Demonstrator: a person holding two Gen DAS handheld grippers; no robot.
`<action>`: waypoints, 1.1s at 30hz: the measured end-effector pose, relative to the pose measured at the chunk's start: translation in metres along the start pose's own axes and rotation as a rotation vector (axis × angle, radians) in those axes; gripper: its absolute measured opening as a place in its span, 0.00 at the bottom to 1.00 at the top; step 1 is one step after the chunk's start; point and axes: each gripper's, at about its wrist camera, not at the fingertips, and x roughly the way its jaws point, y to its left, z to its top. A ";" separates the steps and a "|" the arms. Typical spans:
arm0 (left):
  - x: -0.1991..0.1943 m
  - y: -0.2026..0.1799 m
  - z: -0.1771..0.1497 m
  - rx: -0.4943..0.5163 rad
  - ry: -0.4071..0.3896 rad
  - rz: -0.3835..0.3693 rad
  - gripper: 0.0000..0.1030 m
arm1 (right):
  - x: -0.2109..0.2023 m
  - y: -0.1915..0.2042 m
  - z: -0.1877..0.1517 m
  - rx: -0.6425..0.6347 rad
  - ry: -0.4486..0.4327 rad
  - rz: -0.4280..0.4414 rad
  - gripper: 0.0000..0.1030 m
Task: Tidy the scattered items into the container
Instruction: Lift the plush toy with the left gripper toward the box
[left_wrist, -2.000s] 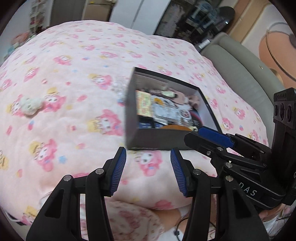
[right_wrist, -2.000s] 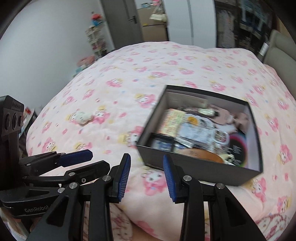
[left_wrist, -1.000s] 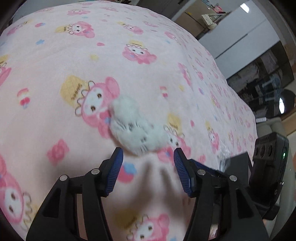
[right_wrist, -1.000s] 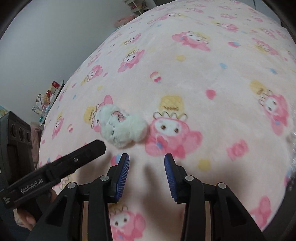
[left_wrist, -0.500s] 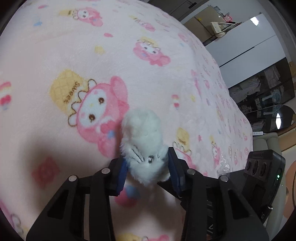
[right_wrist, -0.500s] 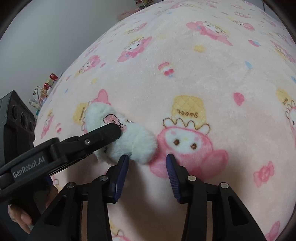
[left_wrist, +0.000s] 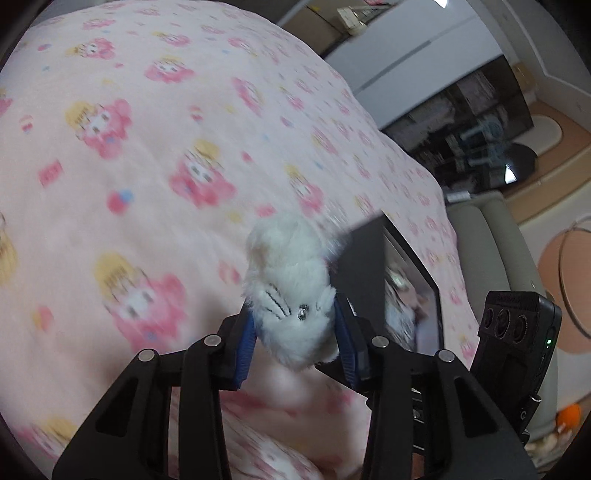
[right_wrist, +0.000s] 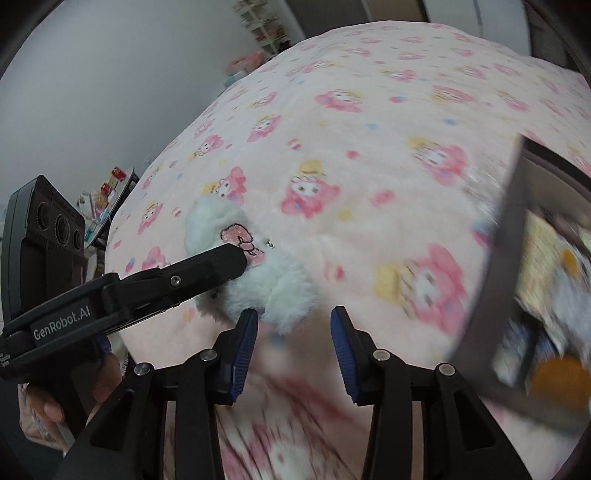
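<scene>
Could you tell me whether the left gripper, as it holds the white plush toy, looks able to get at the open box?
Probably yes. The left gripper is clamped on the plush toy, and the box sits open just beyond it on the blanket, with nothing between.

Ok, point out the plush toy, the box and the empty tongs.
plush toy (left_wrist: 291, 306), left wrist view, on its white furry face.
box (right_wrist: 495, 280), right wrist view, on its dark near wall.
right tongs (right_wrist: 294, 341), right wrist view, midway between the blue tips.
</scene>
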 end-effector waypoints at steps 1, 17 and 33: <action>0.003 -0.010 -0.011 0.010 0.015 -0.010 0.38 | -0.015 -0.010 -0.015 0.023 -0.009 -0.011 0.37; 0.135 -0.118 -0.173 0.088 0.349 0.009 0.38 | -0.095 -0.145 -0.167 0.340 -0.041 -0.224 0.37; 0.144 -0.117 -0.150 0.198 0.300 0.096 0.54 | -0.079 -0.180 -0.180 0.440 -0.106 -0.059 0.37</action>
